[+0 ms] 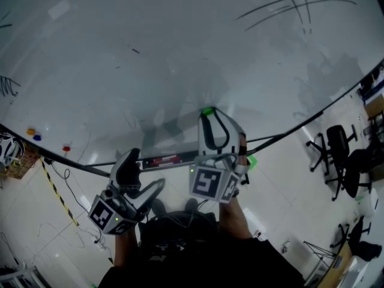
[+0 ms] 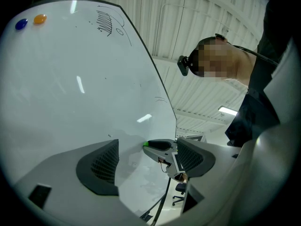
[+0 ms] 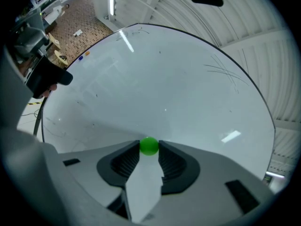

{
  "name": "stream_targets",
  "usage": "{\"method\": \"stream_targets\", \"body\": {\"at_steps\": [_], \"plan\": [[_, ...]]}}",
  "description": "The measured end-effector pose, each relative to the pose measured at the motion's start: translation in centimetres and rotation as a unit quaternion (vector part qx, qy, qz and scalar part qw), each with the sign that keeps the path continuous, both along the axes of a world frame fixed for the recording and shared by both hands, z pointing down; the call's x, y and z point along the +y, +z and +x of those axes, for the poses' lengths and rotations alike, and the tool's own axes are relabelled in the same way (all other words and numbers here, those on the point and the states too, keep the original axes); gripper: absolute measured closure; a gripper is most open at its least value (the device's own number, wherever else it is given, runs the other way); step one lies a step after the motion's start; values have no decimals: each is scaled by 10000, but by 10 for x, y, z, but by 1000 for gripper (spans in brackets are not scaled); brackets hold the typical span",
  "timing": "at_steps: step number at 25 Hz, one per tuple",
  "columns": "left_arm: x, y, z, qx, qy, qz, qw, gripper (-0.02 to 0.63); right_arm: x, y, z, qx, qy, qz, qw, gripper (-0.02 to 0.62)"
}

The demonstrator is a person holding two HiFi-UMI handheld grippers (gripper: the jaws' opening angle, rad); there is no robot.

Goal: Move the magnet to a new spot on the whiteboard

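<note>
A small green magnet sits between the tips of my right gripper, which is shut on it against the whiteboard. In the head view the same green magnet shows at the tip of the right gripper, low on the whiteboard. My left gripper hangs lower left, off the board, open and empty. Its own view shows its jaws apart, with the right gripper and the green magnet beyond.
Orange, blue and red magnets stick at the board's lower left; the blue and orange ones also show in the left gripper view. Marker strokes cross the upper right. Office chairs stand on the floor at right.
</note>
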State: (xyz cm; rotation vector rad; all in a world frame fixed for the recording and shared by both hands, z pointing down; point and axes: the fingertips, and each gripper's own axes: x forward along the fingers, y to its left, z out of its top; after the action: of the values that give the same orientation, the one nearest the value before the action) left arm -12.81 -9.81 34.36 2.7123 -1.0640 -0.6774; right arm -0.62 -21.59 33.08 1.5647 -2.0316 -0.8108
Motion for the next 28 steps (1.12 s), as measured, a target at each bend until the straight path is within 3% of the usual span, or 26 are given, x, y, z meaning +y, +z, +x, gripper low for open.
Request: {"method": "stream_targets", "body": {"at_steps": [7, 14, 17, 21, 28], "plan": [[-1, 1, -5, 16, 9, -35, 10000, 224, 9, 2, -4, -274, -140, -89, 9995, 439], [0, 1, -1, -67, 212, 47, 9997, 223, 26, -6, -7, -1233, -848, -613, 9868, 439], [-1, 3, 3, -48, 391, 67, 9992, 222, 37, -13, -8, -1964, -1316, -814, 9683, 439], [7, 3, 1, -78, 592, 126, 9981, 224, 57, -19, -11, -3093, -1743, -1233, 9267, 440], [16, 10, -3, -28, 913, 67, 9958, 223, 83, 1, -12, -3712, -1956, -1816, 8894, 442]]}}
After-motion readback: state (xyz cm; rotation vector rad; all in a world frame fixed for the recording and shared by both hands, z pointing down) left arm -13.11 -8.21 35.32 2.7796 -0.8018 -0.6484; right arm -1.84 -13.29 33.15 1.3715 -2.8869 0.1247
